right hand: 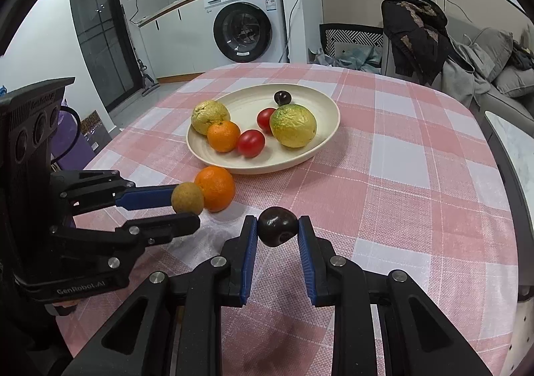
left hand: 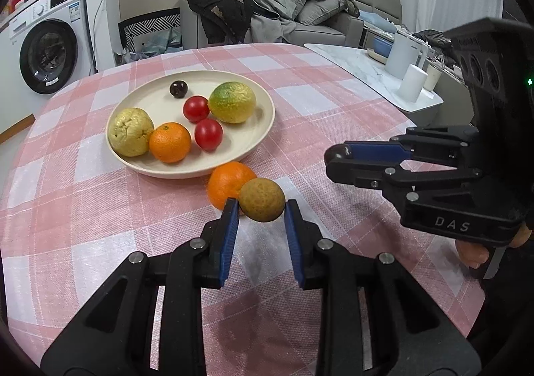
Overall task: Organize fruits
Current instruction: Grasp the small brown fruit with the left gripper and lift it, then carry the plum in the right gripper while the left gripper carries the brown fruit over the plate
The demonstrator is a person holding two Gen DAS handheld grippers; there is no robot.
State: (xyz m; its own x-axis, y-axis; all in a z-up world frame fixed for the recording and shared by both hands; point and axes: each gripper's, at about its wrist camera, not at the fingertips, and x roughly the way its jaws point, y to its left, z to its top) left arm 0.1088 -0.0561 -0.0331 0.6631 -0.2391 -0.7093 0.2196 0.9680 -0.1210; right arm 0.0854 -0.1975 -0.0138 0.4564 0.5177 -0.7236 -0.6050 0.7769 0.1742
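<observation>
On the table: a cream plate (left hand: pixel 263 119) sat on the pink checked cloth with two yellow-green citrus, an orange, two red tomatoes and a dark cherry in it.
Loose fruit: one orange (left hand: pixel 227 184) lay on the cloth just beside the plate's near rim.
Left tool (left hand: pixel 261 209): pinched a small brown round fruit (left hand: pixel 262 200) between its blue pads, lifted clear of the cloth, close to the loose orange.
Right tool (right hand: pixel 278 227): pinched a dark cherry-like fruit (right hand: pixel 278 226) at the very pad tips, short of the plate.
Risk, slip: both fruits were round and held only near the tips, so a tilt or jolt could likely squirt them out.
Risk, knock: carrying the brown fruit toward the plate might nudge the loose orange and roll it off.
Left view only: the right tool seen side-on, and the white jug on a side counter.
Right view only: how the dark fruit sat between the pads, plus the left tool's grip seen side-on.
</observation>
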